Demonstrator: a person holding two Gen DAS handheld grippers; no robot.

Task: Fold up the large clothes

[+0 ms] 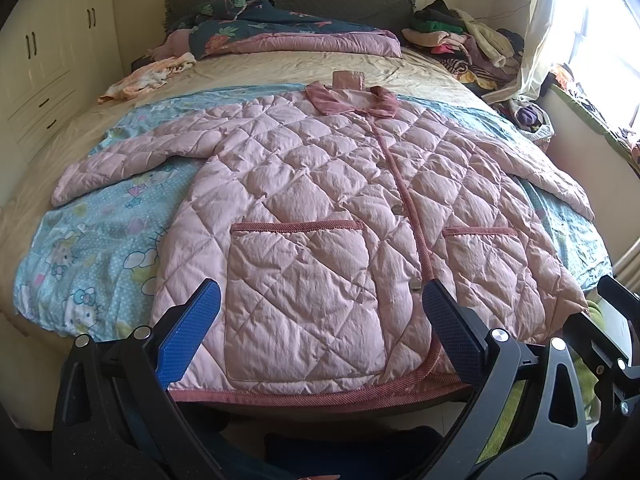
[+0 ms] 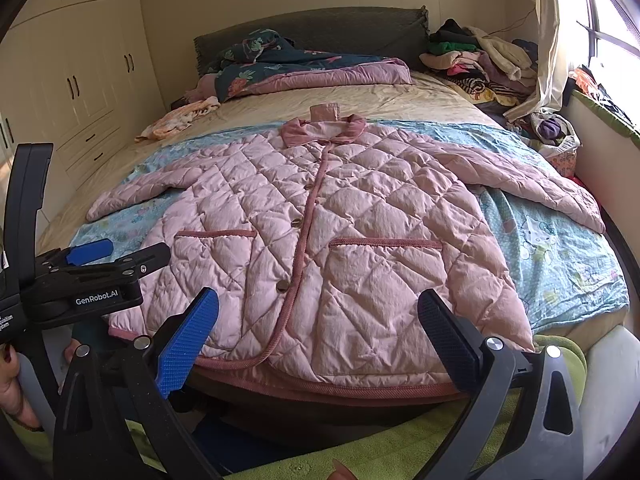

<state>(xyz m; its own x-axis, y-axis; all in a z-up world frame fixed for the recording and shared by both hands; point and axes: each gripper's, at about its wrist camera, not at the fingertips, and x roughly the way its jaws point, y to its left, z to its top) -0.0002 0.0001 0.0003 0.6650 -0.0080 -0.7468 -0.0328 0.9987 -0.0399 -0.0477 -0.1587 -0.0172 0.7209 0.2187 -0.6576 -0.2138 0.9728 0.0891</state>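
A pink quilted jacket [image 1: 320,208] [image 2: 320,232] lies face up and spread flat on the bed, buttoned, collar at the far end, both sleeves stretched out sideways. Its hem hangs near the bed's front edge. My left gripper [image 1: 320,300] hovers open just above the hem by the left pocket [image 1: 300,300], holding nothing. My right gripper [image 2: 318,308] stands open over the hem near the right pocket [image 2: 384,280], also holding nothing. The left gripper [image 2: 96,264] shows from the side at the left of the right wrist view, held by a hand [image 2: 12,384].
A light blue cartoon sheet [image 1: 92,248] lies under the jacket. A dark floral quilt [image 1: 280,24] is bunched at the headboard. Heaped clothes [image 1: 472,44] fill the far right corner by the window. An orange-white garment [image 1: 148,76] lies far left. White cabinets [image 1: 44,60] line the left wall.
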